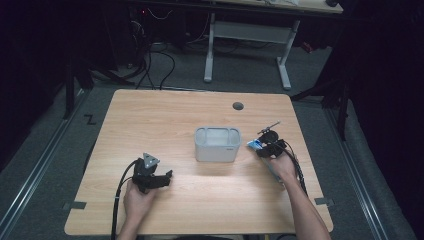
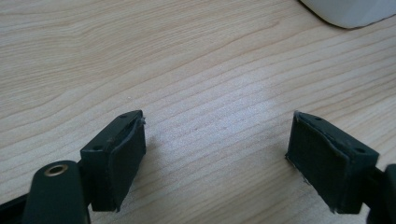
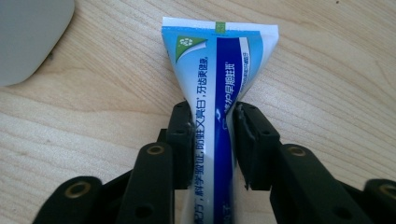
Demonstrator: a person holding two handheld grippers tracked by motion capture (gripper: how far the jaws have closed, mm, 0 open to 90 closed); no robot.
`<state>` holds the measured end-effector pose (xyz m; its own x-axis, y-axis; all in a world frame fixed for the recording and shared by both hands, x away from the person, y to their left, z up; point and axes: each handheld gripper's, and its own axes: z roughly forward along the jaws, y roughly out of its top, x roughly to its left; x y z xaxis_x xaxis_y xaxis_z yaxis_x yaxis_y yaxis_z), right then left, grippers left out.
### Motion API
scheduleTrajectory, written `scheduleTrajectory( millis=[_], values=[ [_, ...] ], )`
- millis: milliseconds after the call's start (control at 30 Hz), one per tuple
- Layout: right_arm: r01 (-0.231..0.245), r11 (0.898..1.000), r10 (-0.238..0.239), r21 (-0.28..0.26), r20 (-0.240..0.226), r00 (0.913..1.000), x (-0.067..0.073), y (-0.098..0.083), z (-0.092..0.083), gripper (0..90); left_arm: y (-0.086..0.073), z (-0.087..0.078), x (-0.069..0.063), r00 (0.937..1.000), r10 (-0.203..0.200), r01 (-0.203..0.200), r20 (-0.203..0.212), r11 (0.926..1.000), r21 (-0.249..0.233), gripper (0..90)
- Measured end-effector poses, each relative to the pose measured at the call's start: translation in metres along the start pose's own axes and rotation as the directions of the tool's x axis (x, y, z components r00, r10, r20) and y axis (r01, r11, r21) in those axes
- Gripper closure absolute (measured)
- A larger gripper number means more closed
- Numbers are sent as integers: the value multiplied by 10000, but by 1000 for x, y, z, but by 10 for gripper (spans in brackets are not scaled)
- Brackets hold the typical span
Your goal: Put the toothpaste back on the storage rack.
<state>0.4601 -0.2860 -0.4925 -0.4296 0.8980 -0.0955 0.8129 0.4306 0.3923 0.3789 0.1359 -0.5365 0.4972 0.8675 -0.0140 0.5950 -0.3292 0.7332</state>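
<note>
A blue-and-white toothpaste tube (image 3: 219, 60) lies along the wooden table (image 1: 165, 115), its flat crimped end pointing away from me. My right gripper (image 3: 212, 116) is shut on the tube's middle, both pads pressing its sides. In the high view that gripper (image 1: 262, 149) and the tube (image 1: 254, 145) sit just right of a grey two-compartment container (image 1: 216, 151). My left gripper (image 1: 167, 176) rests at the front left, pointing right. Its jaws (image 2: 215, 135) stand wide open over bare wood with nothing between them.
The container's rounded corner shows in the left gripper view (image 2: 350, 11) and in the right gripper view (image 3: 28, 37). A round cable hole (image 1: 238, 106) lies near the table's far edge. A white-legged desk (image 1: 250, 30) and cables stand on the floor beyond.
</note>
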Motion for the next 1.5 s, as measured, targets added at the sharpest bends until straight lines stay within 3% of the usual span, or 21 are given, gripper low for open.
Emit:
scheduleTrajectory(
  millis=[300, 467, 733, 800, 967, 1200, 1500],
  values=[
    [-471, 9977, 444, -494, -534, 9976, -8, -6, -8, 724, 0, 0, 0, 10000, 36, -36, 55, 10000, -1, 195],
    [-407, 9958, 352, -818, -677, 9971, -7, -9, -20, 726, 0, 0, 0, 10000, 38, -38, 53, 10000, 0, 196],
    [-207, 9843, 80, -1755, -731, 9973, -4, -14, -41, 737, 0, 0, 0, 10000, 38, -38, 56, 10000, 2, 195],
    [-430, 9759, 214, -2138, -1023, 9945, -7, -16, -47, 743, 0, 0, 0, 10000, 40, -40, 55, 10000, -1, 195],
    [-499, 9695, 216, -2401, -1189, 9927, -8, -19, -52, 745, 0, 0, 0, 10000, 39, -39, 52, 10000, -2, 196],
    [-981, 9479, 460, -3031, -1745, 9836, -14, -25, -68, 745, 0, 0, 0, 10000, 43, -43, 54, 10000, 1, 196],
    [-1064, 9220, 354, -3722, -1925, 9807, -13, -30, -82, 749, 0, 0, 0, 10000, 43, -43, 44, 10000, -2, 196]
  ],
)
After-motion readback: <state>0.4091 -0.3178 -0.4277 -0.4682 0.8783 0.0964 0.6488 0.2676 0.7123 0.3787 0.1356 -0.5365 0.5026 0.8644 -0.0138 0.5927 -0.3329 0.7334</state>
